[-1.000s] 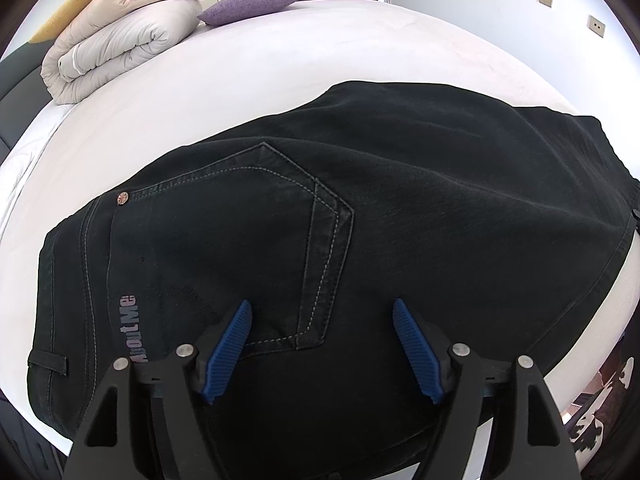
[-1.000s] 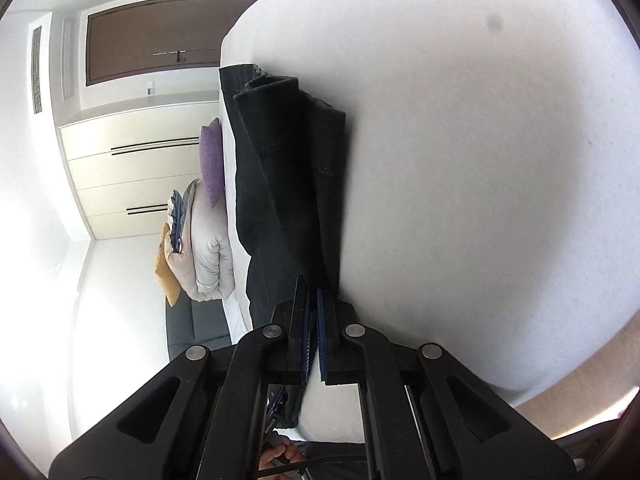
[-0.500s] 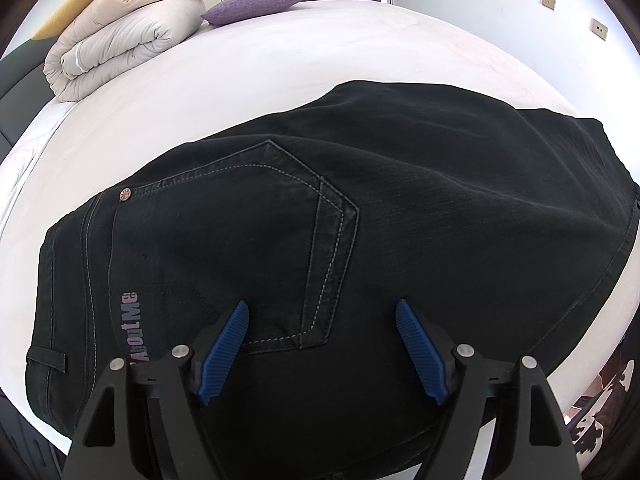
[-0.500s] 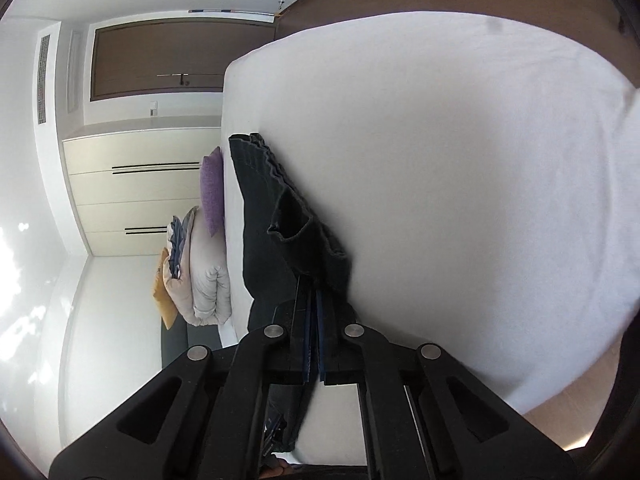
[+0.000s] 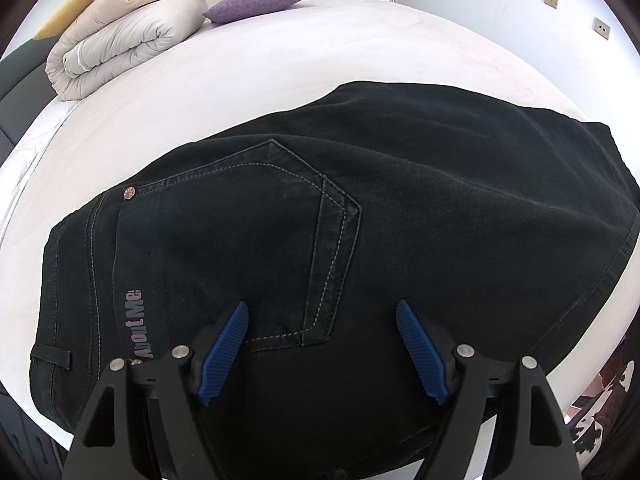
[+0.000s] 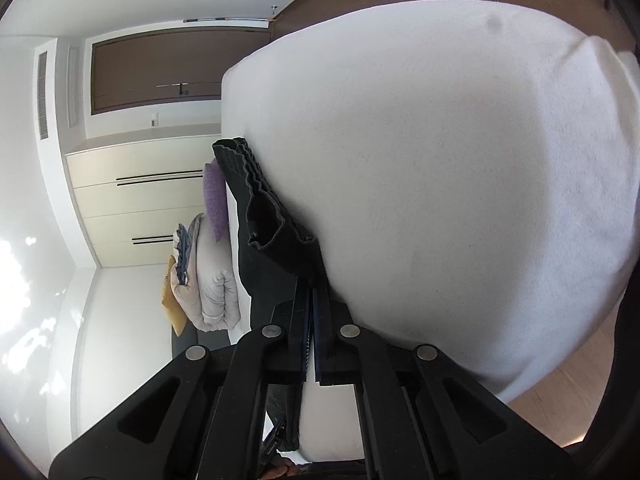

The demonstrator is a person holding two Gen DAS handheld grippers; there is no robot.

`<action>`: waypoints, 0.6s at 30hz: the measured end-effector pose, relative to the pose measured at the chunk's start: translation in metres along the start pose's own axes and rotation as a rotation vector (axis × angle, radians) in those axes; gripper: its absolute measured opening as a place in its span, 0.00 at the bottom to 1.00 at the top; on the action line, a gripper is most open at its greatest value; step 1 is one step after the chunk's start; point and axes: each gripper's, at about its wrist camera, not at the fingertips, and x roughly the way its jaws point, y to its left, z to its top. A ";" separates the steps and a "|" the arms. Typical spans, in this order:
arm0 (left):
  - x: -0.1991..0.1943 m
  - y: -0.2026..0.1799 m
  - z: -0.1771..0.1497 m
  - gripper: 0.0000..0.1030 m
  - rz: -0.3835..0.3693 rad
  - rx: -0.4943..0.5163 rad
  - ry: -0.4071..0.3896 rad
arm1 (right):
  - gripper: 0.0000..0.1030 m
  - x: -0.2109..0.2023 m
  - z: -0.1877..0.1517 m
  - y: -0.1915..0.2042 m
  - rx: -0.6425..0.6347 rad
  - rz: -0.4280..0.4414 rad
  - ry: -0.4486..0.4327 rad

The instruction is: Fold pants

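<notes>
Black denim pants (image 5: 400,220) lie on the white bed (image 5: 280,60), back pocket up, waistband at the left. My left gripper (image 5: 322,340) is open and empty, its blue pads just above the seat of the pants. My right gripper (image 6: 312,296) is shut on the leg hems of the pants (image 6: 264,220) and holds them lifted off the bed (image 6: 460,180); the view is rolled sideways. The hems hang open in wavy layers.
A rolled beige duvet (image 5: 120,44) and a purple pillow (image 5: 256,2) sit at the head of the bed. Wardrobes (image 6: 140,200) and a brown door (image 6: 160,72) stand beyond. The bed edge and wooden floor (image 6: 580,380) lie to the right.
My right gripper has lifted and pulled the leg hems off the bed, so more of the bed shows. The left gripper has stayed open over the seat, shifting only slightly.
</notes>
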 end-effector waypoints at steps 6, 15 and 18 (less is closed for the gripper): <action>-0.015 -0.004 0.008 0.73 0.018 -0.005 -0.004 | 0.03 -0.013 0.007 -0.008 0.023 0.065 0.017; -0.019 -0.058 0.076 0.69 -0.145 0.012 -0.130 | 0.03 0.019 -0.015 0.114 -0.471 -0.043 0.105; 0.010 -0.081 0.098 0.57 -0.210 0.007 -0.094 | 0.03 0.095 -0.039 0.135 -0.474 -0.050 0.271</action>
